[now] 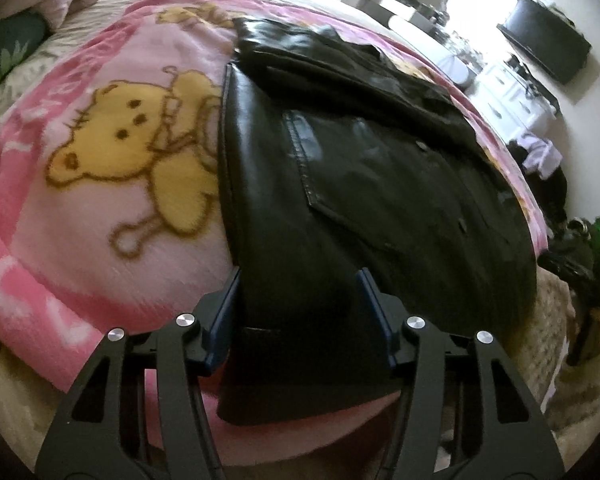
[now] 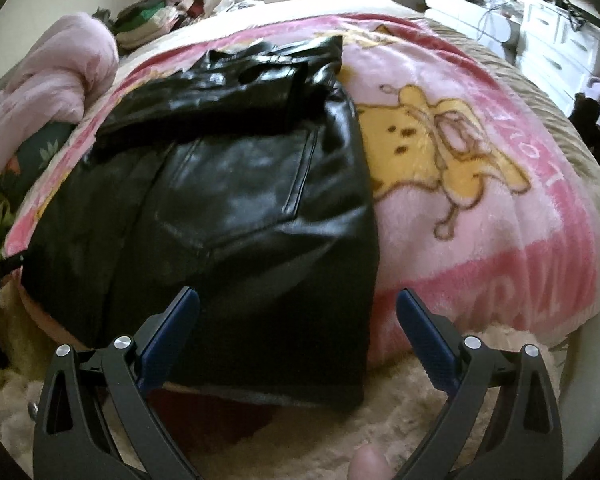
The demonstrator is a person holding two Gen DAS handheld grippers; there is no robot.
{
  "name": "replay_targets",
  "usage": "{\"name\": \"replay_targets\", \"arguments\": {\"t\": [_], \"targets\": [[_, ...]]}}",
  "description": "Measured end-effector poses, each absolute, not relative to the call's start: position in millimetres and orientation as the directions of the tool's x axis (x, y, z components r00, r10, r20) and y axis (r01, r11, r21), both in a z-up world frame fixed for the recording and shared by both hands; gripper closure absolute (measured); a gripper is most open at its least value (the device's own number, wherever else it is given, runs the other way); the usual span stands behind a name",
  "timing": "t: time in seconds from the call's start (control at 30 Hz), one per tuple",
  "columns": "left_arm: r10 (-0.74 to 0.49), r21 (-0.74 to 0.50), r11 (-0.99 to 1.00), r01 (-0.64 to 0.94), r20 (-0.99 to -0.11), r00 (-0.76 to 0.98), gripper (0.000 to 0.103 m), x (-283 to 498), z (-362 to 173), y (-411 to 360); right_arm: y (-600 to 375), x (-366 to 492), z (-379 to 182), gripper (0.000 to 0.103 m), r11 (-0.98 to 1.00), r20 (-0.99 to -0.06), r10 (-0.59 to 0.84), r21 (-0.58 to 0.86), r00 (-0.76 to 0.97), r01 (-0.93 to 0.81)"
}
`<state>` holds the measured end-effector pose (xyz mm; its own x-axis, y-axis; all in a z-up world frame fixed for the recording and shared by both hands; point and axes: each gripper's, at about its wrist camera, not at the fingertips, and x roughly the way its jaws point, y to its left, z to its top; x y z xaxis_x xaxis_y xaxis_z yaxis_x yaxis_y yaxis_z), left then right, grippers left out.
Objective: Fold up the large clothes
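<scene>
A black leather jacket (image 1: 340, 168) lies flat on a pink bear-print blanket (image 1: 100, 140), sleeves folded across its upper part. My left gripper (image 1: 300, 276) is open, its blue-padded fingers either side of the jacket's bottom left corner at the near hem. In the right wrist view the jacket (image 2: 228, 200) lies left of centre on the blanket (image 2: 480, 200). My right gripper (image 2: 298, 296) is wide open over the jacket's bottom right corner, holding nothing. My right gripper also shows in the left wrist view (image 1: 580, 256) at the right edge, dark and blurred.
A fluffy cream cover (image 2: 340, 432) lies under the blanket at the near bed edge. Pink bedding (image 2: 52, 88) and a green pillow (image 1: 12, 48) sit at the bed's head side. A white dresser (image 2: 560, 48) and a dark television (image 1: 548, 36) stand beyond the bed.
</scene>
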<state>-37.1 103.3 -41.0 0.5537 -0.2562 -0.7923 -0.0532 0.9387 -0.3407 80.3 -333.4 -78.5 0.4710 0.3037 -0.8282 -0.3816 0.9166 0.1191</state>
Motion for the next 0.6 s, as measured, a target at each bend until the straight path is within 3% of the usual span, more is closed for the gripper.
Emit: {"name": "replay_targets", "arguments": {"t": [0.1,0.13,0.27,0.37,0.4,0.43,0.47,0.5,0.6], "targets": [[-0.217,-0.298,0.952,-0.066,-0.812,0.541,0.055,-40.1,-44.2,101.5,-334.1,85.9,-87.3,0.014,0.903,-0.850,0.313,0.127,0.424,-0.411],[-0.215,-0.300,0.951,-0.077,-0.818,0.534,0.050,-41.0,-46.1,102.6,-335.5,90.9,-91.4,0.015,0.905,-0.860,0.306,0.129,0.409,-0.406],[-0.193,-0.272,0.959,-0.082,-0.835,0.516,0.046,-44.8,-50.5,98.8,-342.6,106.6,-103.8,0.016,0.896,-0.870,0.348,0.198,0.350,-0.398],[-0.184,-0.259,0.963,-0.078,-0.837,0.515,0.043,-43.0,-53.5,93.4,-346.3,108.8,-105.8,0.028,0.893,-0.859,0.373,0.231,0.351,-0.385],[-0.186,-0.261,0.962,-0.077,-0.836,0.516,0.043,-42.4,-54.6,92.7,-348.2,107.4,-103.6,0.040,0.892,-0.849,0.383,0.239,0.364,-0.383],[-0.182,-0.256,0.964,-0.073,-0.834,0.521,0.050,-42.1,-54.8,92.4,-351.1,104.9,-99.2,0.057,0.888,-0.832,0.400,0.247,0.385,-0.389],[-0.168,-0.242,0.967,-0.074,-0.833,0.528,0.054,-41.9,-53.9,91.8,-354.3,102.5,-95.5,0.066,0.886,-0.819,0.407,0.248,0.404,-0.391],[-0.167,-0.243,0.967,-0.074,-0.826,0.538,0.062,-42.3,-52.5,92.1,-357.4,99.9,-92.2,0.082,0.881,-0.804,0.423,0.258,0.418,-0.396],[-0.208,-0.301,0.951,-0.075,-0.799,0.565,0.082,-43.9,-46.0,98.0,-368.7,94.2,-79.0,0.090,0.859,-0.744,0.490,0.321,0.454,-0.400]]}}
